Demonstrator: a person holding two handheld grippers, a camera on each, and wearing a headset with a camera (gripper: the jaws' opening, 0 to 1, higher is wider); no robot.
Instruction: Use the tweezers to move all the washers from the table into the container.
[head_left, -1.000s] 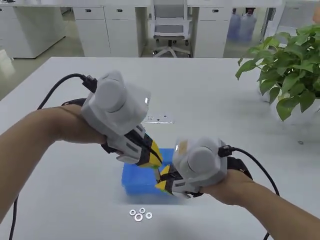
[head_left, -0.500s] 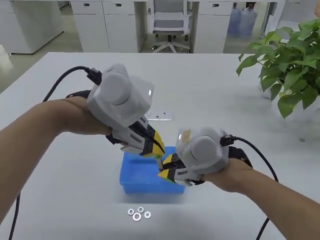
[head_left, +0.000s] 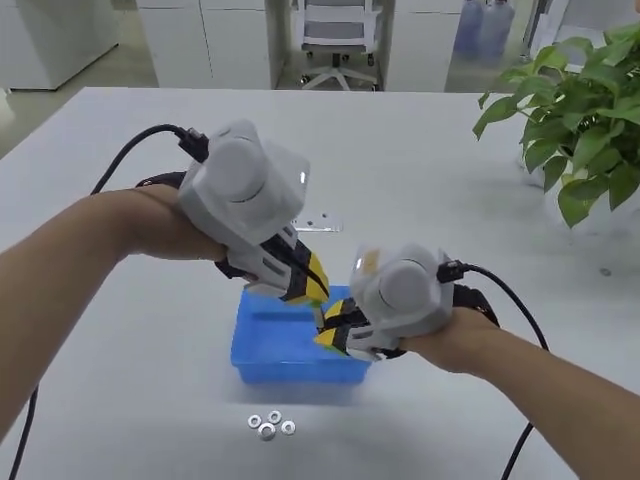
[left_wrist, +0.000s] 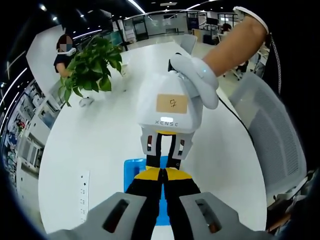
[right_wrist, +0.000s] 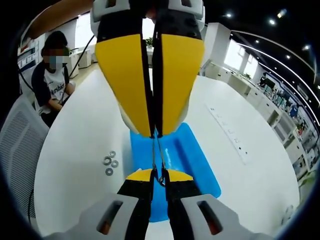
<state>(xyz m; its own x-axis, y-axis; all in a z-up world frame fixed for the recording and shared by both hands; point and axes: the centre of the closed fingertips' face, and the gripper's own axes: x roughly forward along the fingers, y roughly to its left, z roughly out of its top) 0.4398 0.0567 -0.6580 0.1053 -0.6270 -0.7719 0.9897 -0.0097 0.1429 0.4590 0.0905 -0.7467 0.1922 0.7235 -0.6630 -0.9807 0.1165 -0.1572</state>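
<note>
Several small metal washers (head_left: 268, 424) lie in a cluster on the white table in front of the blue container (head_left: 270, 355). My left gripper (head_left: 315, 290) and right gripper (head_left: 325, 335) meet tip to tip just above the container's right side. In the right gripper view thin metal tweezers (right_wrist: 157, 150) run between the left gripper's yellow jaws above and my right gripper (right_wrist: 159, 176) below, both shut on them. The washers (right_wrist: 110, 163) sit left of the container (right_wrist: 192, 165) there. In the left gripper view my left gripper (left_wrist: 161, 175) is shut, facing the right gripper's white body.
A potted plant (head_left: 580, 130) stands at the table's right. A flat socket strip (head_left: 318, 222) lies behind the container. Cables trail from both grippers. An office chair (head_left: 335, 30) stands beyond the far edge. A seated person (right_wrist: 55, 75) is at the table's side.
The head camera has tilted, so the whole scene sits a little higher. The grippers stay tip to tip over the container. The washers have not moved.
</note>
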